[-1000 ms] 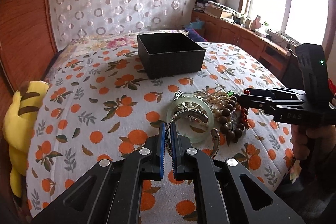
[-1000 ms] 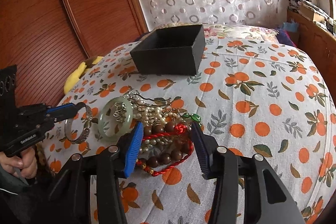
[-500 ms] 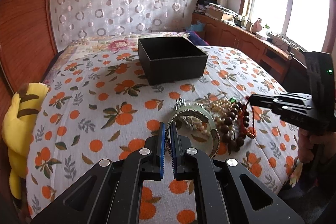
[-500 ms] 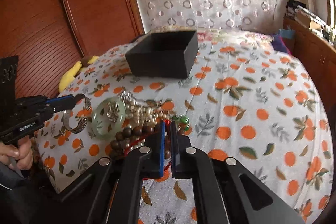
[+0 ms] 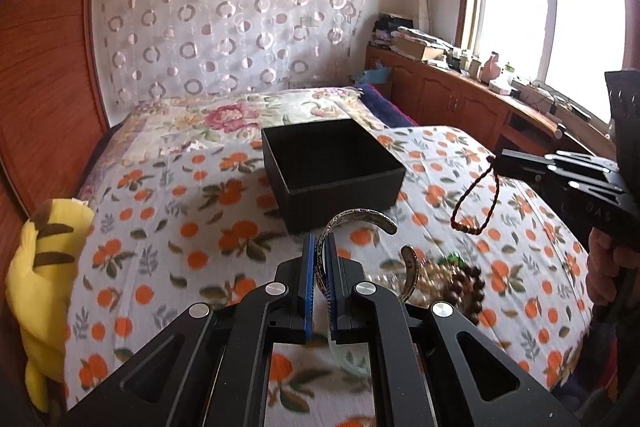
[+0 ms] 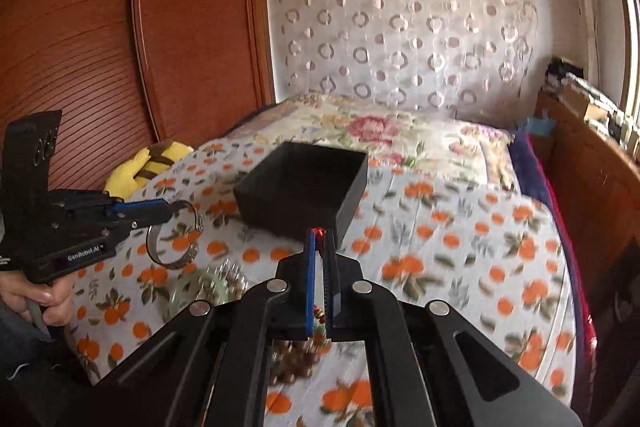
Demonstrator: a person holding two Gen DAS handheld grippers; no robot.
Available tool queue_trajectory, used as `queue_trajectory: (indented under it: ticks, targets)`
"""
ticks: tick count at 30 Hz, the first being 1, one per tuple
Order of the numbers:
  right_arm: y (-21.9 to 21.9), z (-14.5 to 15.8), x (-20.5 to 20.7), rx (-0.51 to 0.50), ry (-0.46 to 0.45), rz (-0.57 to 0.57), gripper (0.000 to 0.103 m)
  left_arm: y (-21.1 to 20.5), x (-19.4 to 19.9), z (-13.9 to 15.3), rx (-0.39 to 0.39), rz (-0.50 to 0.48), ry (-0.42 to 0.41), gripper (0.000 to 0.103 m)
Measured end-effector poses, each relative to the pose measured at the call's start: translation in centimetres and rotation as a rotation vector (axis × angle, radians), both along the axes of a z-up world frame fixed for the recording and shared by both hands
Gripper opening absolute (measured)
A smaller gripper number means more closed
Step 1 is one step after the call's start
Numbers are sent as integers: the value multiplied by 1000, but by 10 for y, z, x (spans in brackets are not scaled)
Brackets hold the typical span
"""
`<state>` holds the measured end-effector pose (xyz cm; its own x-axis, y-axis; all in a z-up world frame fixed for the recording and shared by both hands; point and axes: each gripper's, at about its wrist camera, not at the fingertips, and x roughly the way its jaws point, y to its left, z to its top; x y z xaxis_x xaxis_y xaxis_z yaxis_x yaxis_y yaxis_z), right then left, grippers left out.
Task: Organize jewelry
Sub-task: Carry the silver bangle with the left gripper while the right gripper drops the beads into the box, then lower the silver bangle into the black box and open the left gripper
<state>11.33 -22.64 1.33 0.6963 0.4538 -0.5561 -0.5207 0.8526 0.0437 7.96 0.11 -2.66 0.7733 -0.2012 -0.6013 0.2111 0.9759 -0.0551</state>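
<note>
My left gripper [image 5: 320, 247] is shut on a silver cuff bracelet [image 5: 362, 223] and holds it in the air short of the open black box [image 5: 332, 167]. It also shows in the right wrist view [image 6: 174, 211] with the cuff [image 6: 176, 237] hanging from it. My right gripper [image 6: 320, 237] is shut on a red cord bracelet [image 6: 319, 230]; in the left wrist view the cord [image 5: 476, 203] dangles from it [image 5: 498, 163], to the right of the box. The black box [image 6: 300, 191] is empty. A pile of jewelry [image 5: 448, 275] lies on the bed below.
The bed has an orange-print cover [image 5: 180, 227]. A yellow plush toy [image 5: 40, 267] lies at the left edge. A wooden cabinet [image 5: 460, 107] with clutter runs under the window at right. The jade bangle and brown beads [image 6: 292, 367] lie under my right gripper.
Both grippers have risen off the pile and moved toward the box. The left carries the silver cuff, the right has lifted the red cord bracelet clear of the beads.
</note>
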Motion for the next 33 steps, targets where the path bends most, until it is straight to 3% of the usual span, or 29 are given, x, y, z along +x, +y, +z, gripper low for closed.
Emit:
queue_trajectory:
  ticks: [12,21,23,25,27,33]
  targets:
    - [32,22,59,7,-52,44,4,6,47,2,-8,34,-12,4]
    - [62,-6,115,16,70,74,5,8,76,8,-9,48,-26,4]
    - [65,-14,122,9,106,80,8,9,83,9,-13,50,-25,4]
    - [62,-19,126,-1,121,63,22,10,90,8,-15,55,-17,4]
    - [58,-20,126,1,117,53,30,9,99,4,-9,56,-5,4]
    - [35,-15,119,16,99,23,31,2,120,-6,2,54,27,4]
